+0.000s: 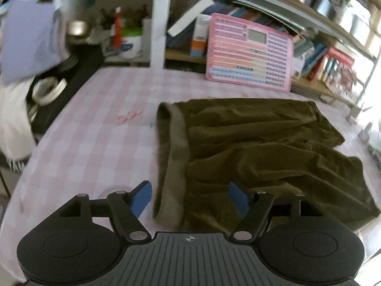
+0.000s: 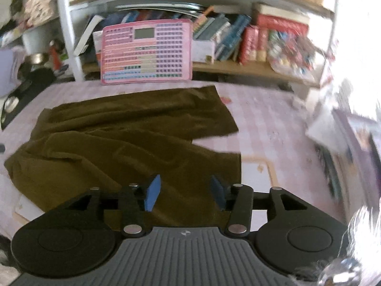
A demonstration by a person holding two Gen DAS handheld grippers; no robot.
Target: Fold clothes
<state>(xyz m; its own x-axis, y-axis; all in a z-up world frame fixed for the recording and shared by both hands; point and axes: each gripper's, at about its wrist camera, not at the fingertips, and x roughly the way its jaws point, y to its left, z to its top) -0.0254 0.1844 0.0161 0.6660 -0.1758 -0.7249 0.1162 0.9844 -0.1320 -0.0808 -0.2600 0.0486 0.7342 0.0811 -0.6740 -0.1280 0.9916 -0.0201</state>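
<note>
No text, brand or number can be read in either view. The pink board leaning against the shelf at the far edge of the table carries rows of small printed boxes and coloured bars, but they are too small and blurred to make out. The spines of the books on the shelf behind it are also blurred beyond reading.
</note>
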